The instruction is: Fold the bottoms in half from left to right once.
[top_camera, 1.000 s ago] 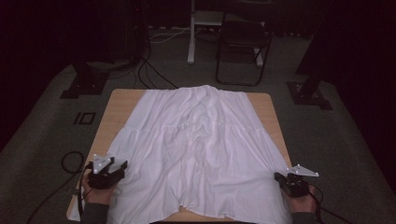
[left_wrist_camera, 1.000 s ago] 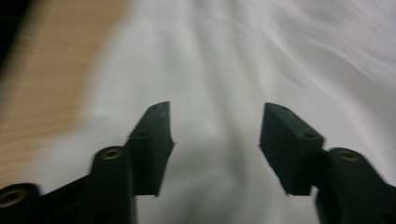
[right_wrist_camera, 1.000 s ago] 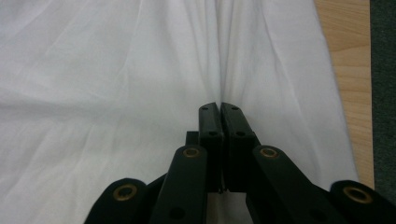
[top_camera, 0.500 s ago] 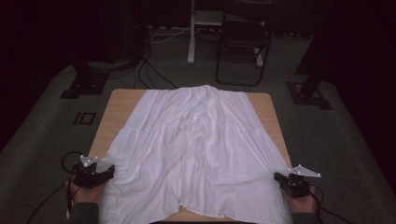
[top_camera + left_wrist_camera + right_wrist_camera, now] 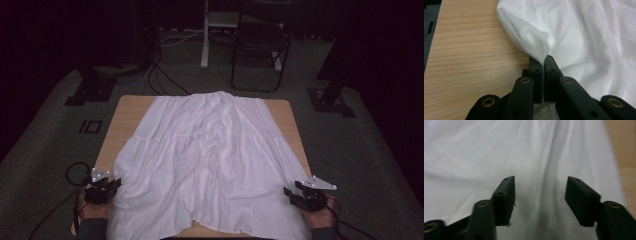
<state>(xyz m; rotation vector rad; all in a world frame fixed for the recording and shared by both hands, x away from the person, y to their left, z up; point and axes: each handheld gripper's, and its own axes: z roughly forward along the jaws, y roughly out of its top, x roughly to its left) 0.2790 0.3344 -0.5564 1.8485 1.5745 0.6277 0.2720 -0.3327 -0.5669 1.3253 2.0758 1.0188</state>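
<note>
A white garment (image 5: 210,160) lies spread over the wooden table (image 5: 127,112), its near hem hanging past the front edge. At the near left corner, my left gripper (image 5: 116,184) has just been closing and is shut on a pinched fold of the garment's edge (image 5: 534,42); cloth sits between its jaws (image 5: 544,60). My right gripper (image 5: 290,194) is at the near right edge of the garment. Its jaws have just been opening and stand apart (image 5: 540,187) over the white cloth (image 5: 474,152), with nothing pressed between them.
Bare wood (image 5: 474,50) shows left of the garment and a strip (image 5: 621,145) shows at its right. On the dark floor behind the table are a black chair (image 5: 260,45), a white post (image 5: 205,35), two stand bases (image 5: 92,87) (image 5: 332,97) and cables (image 5: 75,170).
My left gripper has shifted left to the garment's near left edge and shut on a fold. My right gripper has stayed in place at the near right edge.
</note>
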